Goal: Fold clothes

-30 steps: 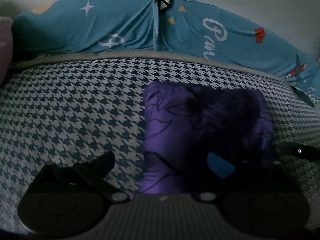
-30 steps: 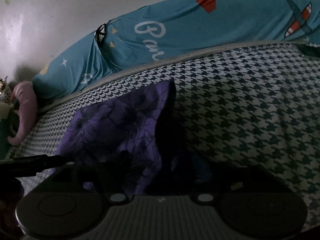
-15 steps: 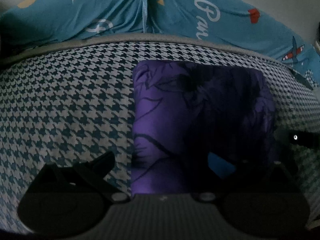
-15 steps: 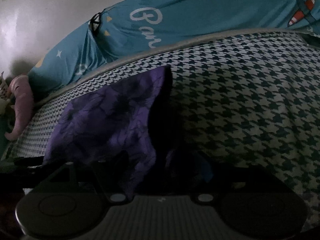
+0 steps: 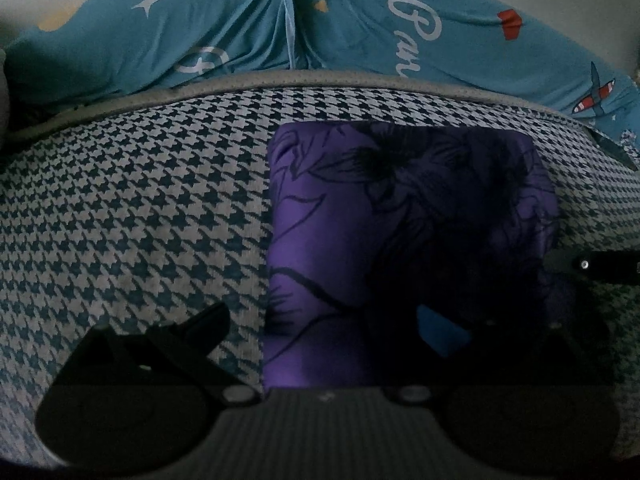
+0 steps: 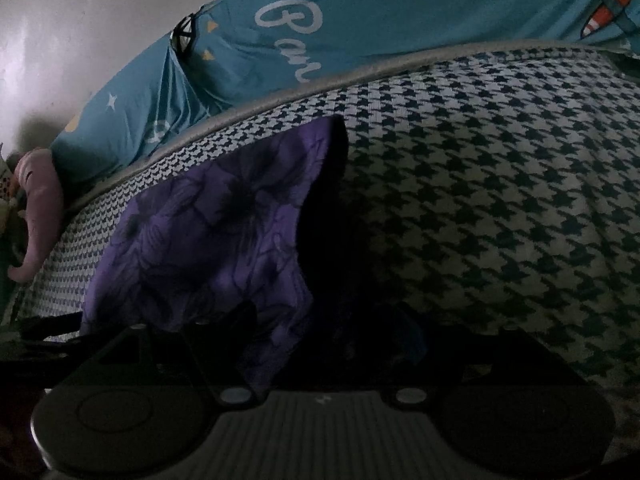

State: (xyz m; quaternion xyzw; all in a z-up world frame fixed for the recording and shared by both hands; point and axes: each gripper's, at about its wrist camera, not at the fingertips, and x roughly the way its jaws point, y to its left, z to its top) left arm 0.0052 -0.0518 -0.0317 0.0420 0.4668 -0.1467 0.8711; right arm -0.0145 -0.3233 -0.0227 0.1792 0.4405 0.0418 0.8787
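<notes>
A folded purple garment (image 5: 400, 208) with dark flower outlines lies flat on the houndstooth bed cover (image 5: 120, 220). My left gripper (image 5: 320, 320) is open over its near left edge. One finger (image 5: 192, 332) is over the bare cover and the blue-padded finger (image 5: 440, 332) is over the cloth. In the right wrist view the same garment (image 6: 208, 232) has its right edge in deep shadow. My right gripper (image 6: 324, 316) stands open and wide astride that near right corner, pads not pressing. A right finger (image 5: 592, 266) shows at the garment's right side in the left wrist view.
A teal quilt (image 5: 240, 40) with white lettering, stars and planes lies bunched along the far side of the bed, behind a grey piped edge (image 5: 320, 80). A pink soft item (image 6: 36, 200) lies at the far left by the pale wall (image 6: 80, 20).
Both views have drawn a little closer to the garment, which now fills more of each picture. The jaws of both grippers stand as wide as before.
</notes>
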